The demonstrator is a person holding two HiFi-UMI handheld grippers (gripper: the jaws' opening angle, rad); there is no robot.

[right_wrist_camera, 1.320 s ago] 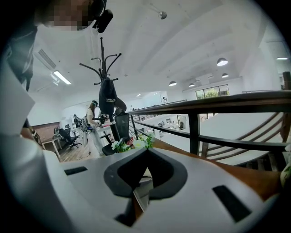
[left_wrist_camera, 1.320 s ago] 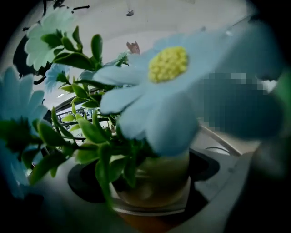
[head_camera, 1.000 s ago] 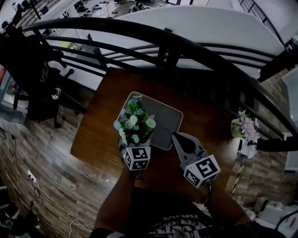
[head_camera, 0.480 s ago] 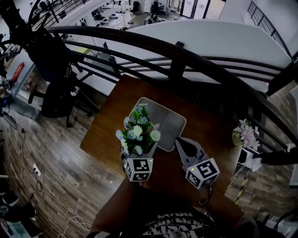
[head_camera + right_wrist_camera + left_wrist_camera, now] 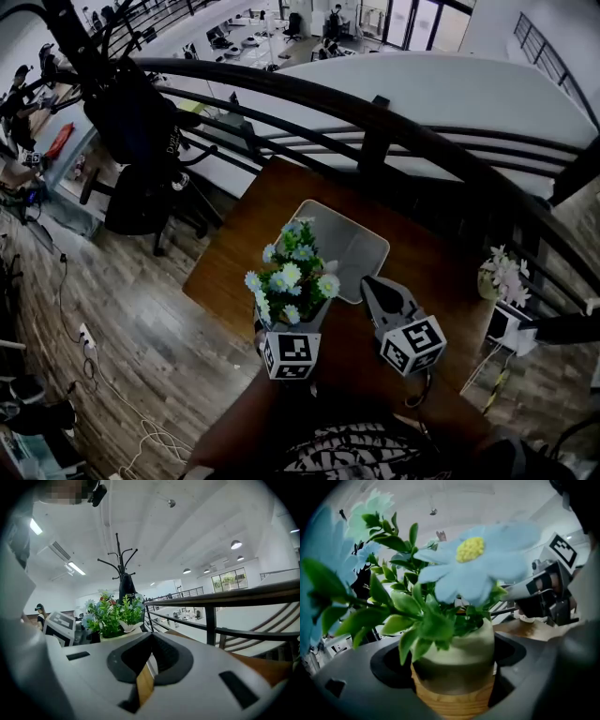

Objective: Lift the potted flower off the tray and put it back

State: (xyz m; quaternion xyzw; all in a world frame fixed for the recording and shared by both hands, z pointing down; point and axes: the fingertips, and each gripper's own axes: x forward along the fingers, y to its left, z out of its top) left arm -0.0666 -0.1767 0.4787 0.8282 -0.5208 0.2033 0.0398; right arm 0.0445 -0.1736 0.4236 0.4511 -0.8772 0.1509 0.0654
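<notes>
Wood-banded at the base and pale above, the pot of the potted flower (image 5: 454, 667) is clamped between the jaws of your left gripper (image 5: 292, 319), with blue and white blooms rising over it. As far as I can judge, it hangs clear of the light grey tray (image 5: 354, 246), by the tray's near left corner. To put it back well, carry it over the bare middle of the tray and keep the pot upright. Lower it until the base sits flat, and only then part the jaws. Your right gripper (image 5: 372, 284) is just beside the tray's near edge, its jaws together on nothing; hold it out of the flower's path.

Around you is a bright open hall with a plank floor (image 5: 112, 309). A dark curved railing (image 5: 375, 122) runs behind the brown wooden worktop (image 5: 248, 239) that carries the tray. A small pot of pink flowers (image 5: 502, 272) stands well apart on your right.
</notes>
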